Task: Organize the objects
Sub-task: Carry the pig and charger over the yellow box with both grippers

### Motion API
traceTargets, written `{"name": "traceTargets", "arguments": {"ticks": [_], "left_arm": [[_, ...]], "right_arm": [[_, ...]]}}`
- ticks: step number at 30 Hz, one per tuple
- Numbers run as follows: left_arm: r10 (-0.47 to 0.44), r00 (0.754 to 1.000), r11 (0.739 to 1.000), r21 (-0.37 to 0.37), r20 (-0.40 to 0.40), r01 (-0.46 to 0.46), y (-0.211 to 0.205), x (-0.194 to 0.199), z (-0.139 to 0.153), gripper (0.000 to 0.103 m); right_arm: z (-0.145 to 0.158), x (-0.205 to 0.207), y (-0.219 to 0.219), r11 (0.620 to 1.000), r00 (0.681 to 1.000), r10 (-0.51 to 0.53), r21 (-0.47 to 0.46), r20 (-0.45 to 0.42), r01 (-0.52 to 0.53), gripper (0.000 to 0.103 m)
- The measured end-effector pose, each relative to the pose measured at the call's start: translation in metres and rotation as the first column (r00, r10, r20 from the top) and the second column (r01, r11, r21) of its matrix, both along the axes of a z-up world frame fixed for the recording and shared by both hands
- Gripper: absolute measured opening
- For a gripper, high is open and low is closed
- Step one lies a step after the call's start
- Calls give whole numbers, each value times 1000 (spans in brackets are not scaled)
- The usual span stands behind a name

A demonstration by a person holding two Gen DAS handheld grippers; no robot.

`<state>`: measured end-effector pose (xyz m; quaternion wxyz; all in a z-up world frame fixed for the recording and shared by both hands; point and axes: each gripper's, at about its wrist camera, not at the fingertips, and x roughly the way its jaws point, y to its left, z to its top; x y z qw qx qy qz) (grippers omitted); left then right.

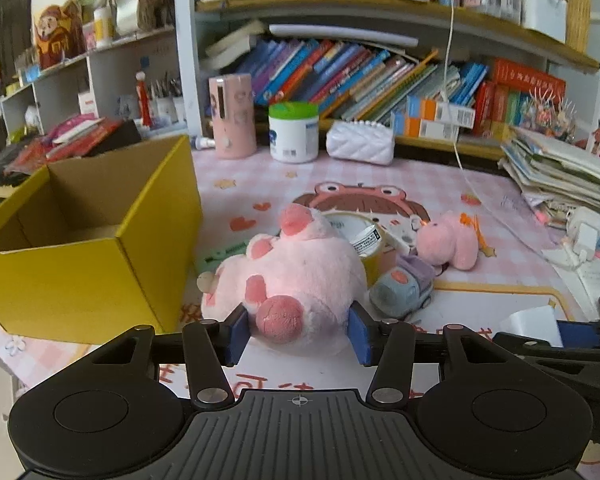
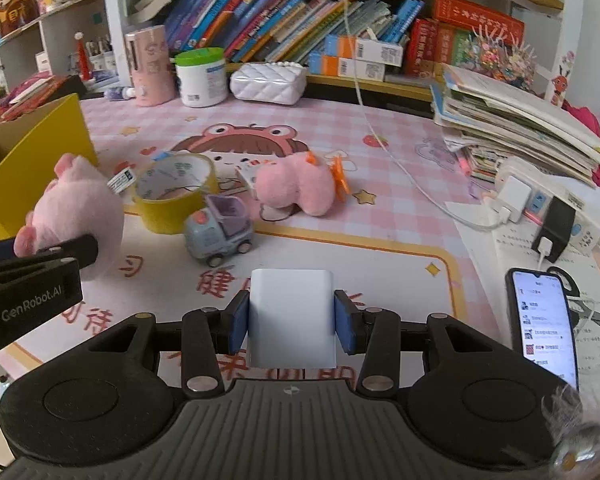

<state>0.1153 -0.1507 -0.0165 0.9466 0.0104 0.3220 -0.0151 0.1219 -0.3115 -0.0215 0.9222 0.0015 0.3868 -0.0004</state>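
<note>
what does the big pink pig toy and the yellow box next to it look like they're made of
Pink pig toy: soft plush fabric, matte and fuzzy, denting where the left tool squeezes it.
Yellow box: apparently corrugated cardboard, smooth yellow outside, raw brown inside, with folded flaps and creased edges.

From my left wrist view, the open box (image 1: 80, 240) stood at nine o'clock of the plush pig (image 1: 296, 276). The tape roll (image 1: 364, 240) sat just behind the pig at one o'clock, the toy truck (image 1: 402, 288) at three o'clock beside it, and the small plush (image 1: 448, 242) beyond the truck. The books (image 1: 340, 76) lined the shelf at twelve o'clock.
</note>
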Motion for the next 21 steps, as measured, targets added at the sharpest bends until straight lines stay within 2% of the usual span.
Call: {"name": "traceTargets", "arguments": {"ticks": [12,21], "left_arm": [[44,999,998,-43,3,-43,49,-39,3,48],[25,999,998,-53,21,-23,81,-63,12,48]], "right_arm": [[1,-26,50,998,998,67,-1,-10,-68,41],[11,-58,84,998,998,55,-5,10,-55,41]]}}
